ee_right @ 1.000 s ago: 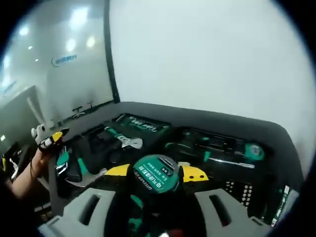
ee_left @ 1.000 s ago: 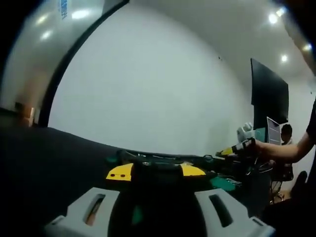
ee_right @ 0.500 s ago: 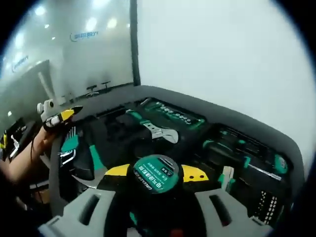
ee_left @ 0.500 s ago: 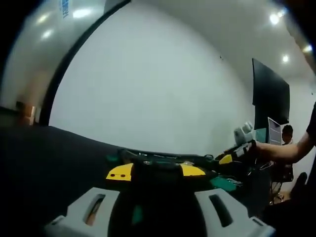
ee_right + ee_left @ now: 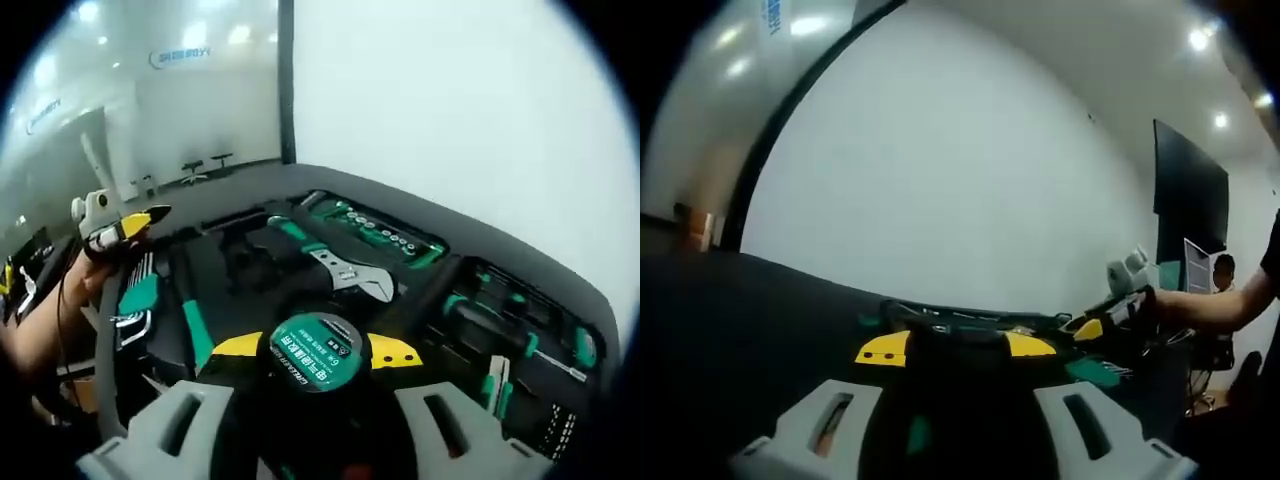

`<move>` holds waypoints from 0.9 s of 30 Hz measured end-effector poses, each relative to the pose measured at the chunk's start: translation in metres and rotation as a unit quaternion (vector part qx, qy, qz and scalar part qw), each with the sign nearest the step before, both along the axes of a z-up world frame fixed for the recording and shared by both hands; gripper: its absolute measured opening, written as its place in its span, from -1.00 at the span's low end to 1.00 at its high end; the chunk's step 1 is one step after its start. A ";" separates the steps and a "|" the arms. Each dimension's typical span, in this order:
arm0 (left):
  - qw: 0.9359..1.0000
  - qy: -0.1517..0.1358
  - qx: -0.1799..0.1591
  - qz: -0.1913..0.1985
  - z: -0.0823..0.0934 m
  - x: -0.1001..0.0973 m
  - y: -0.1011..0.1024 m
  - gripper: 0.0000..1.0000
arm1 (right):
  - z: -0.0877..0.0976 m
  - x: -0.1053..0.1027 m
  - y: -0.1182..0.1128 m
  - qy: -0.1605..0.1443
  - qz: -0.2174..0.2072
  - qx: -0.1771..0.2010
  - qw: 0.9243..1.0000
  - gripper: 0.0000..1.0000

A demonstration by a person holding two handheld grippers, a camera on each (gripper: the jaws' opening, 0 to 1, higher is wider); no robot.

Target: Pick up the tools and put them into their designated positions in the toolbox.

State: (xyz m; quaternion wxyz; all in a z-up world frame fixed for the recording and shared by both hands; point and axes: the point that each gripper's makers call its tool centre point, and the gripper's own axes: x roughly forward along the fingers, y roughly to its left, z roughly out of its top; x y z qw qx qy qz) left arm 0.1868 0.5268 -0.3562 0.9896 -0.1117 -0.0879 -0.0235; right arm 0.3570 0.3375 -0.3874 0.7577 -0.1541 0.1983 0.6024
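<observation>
An office or lab room: bare white wall (image 5: pixel 940 190), ceiling spotlights (image 5: pixel 1198 38) at two o'clock, a dark screen (image 5: pixel 1188 190), and a frosted glass partition (image 5: pixel 150 110) (printed with a logo) at ten o'clock.

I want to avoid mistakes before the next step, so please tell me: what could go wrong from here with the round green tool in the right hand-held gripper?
1. The right hand-held gripper holds the tape measure above the open toolbox; if the grip loosens, it may drop onto the adjustable wrench.
2. Many slots look alike, so it may go into a wrong one.
3. The left hand-held gripper hovers near the toolbox edge and may collide.
</observation>
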 end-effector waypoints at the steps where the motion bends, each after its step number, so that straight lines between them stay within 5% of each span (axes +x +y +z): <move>1: 1.000 0.000 -0.001 0.002 0.000 0.000 0.001 -0.30 | 0.000 0.001 0.000 0.000 0.000 0.001 1.000 -0.30; 17: 1.000 -0.004 -0.015 0.016 0.002 -0.003 0.000 -0.28 | -0.004 0.001 0.026 0.030 -0.012 0.021 0.999 -0.30; 27: 1.000 -0.002 -0.020 0.018 0.000 -0.004 0.000 -0.28 | -0.009 0.001 0.030 -0.037 -0.007 0.028 0.999 -0.29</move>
